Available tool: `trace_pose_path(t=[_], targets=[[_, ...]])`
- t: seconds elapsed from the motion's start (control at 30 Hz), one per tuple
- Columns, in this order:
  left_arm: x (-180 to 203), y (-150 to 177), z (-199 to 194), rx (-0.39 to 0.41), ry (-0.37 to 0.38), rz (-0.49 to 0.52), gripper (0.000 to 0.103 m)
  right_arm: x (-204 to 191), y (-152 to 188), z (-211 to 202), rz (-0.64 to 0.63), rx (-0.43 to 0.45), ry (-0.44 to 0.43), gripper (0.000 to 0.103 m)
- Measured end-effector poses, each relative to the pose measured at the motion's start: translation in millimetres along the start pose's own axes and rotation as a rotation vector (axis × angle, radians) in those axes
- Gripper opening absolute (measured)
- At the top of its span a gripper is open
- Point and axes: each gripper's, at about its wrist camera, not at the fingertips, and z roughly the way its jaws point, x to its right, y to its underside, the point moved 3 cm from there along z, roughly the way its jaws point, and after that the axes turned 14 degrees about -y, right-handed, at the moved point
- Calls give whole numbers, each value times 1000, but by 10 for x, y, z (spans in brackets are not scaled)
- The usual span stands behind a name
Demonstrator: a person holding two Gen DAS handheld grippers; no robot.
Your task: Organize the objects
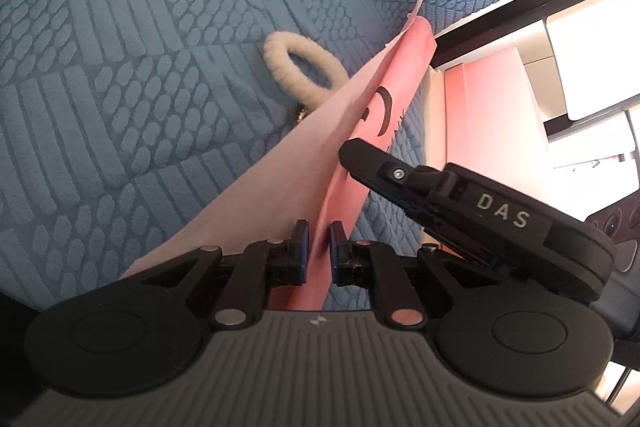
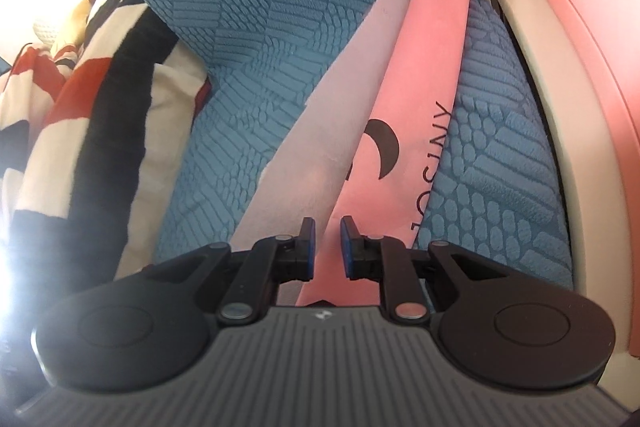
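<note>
The job looks only partly done. A flat pink cloth pouch with a dark moon mark and letters (image 1: 380,95) is held up over the blue bed cover with bumpy patterns (image 1: 120,107), with both tools pinching its near edge. The left tool (image 1: 319,247) is closed tight on the pink edge, its blue pads (image 1: 305,247) pressing the cloth from both sides. The right tool (image 2: 327,247) is also nearly closed with the pink cloth running between its pads, and it seems to be gripping it too. In the left view the right tool's black finger sits on the far side of the pouch. A paler pink layer (image 2: 320,131) hangs beside the bright pink one, so the pouch may be half folded or opened. A fluffy cream hair tie ring (image 1: 300,67) lies on the bed cover just behind the pouch and has not been put away. A striped red, black and white cloth (image 2: 80,107) lies bunched at the side. The pink and cream box (image 2: 560,107) waits near the bed edge, perhaps for these things.
</note>
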Motion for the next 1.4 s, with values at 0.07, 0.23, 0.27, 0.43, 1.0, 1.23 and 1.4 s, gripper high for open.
trace_pose_path(t=[0.07, 0.23, 0.27, 0.43, 1.0, 1.23, 1.4], targets=[[5, -12, -5, 4, -5, 5, 13, 2, 5, 31, -1, -6, 4, 17], [36, -25, -89, 34, -48, 54, 13, 55, 21, 88, 23, -18, 1, 17], [32, -23, -139, 46, -61, 71, 13, 62, 23, 86, 25, -17, 1, 16], [75, -37, -307, 88, -36, 124, 13, 106, 23, 81, 52, -12, -11, 14], [267, 77, -129, 102, -152, 270, 13, 126, -86, -103, 57, 87, -8, 18], [262, 68, -127, 101, -155, 268, 13, 311, -162, -228, 113, 169, 32, 43], [293, 68, -115, 105, -166, 284, 13, 375, -156, -172, 134, 145, 34, 43]])
